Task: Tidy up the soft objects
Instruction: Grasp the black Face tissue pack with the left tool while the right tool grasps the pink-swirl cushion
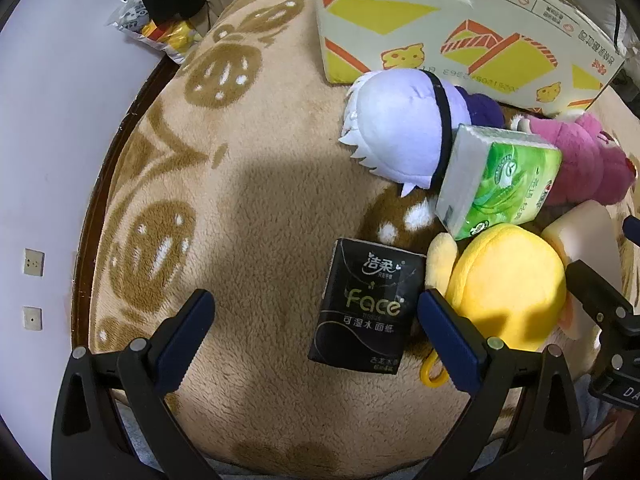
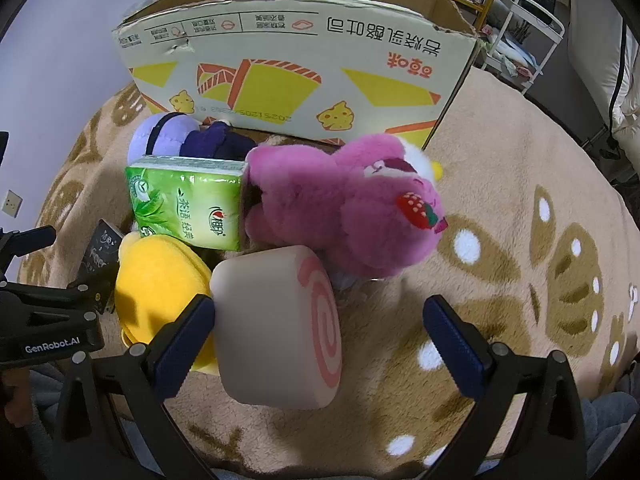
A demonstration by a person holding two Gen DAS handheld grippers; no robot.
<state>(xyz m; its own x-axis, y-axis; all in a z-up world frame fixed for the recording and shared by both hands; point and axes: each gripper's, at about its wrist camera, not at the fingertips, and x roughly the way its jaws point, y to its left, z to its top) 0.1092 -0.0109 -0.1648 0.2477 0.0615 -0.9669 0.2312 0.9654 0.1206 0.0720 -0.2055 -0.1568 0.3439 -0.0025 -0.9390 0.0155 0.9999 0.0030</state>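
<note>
Pre-grasp, nothing picked yet. Right gripper [image 2: 320, 344] wide open, empty, fingers straddling the swirl-roll squishy [image 2: 276, 328] at the front of the pile; left finger touching or just beside it, can't tell. Left gripper [image 1: 316, 336] also wide open, empty, black Face tissue pack [image 1: 366, 306] between its fingers. Next, probably: close gently on the roll, lift into the open cardboard box [image 2: 296, 72] behind. Surface: fleece blanket [image 2: 520, 168] with brown print, round tabletop edge under it. Wire rack, shelves at back.
</note>
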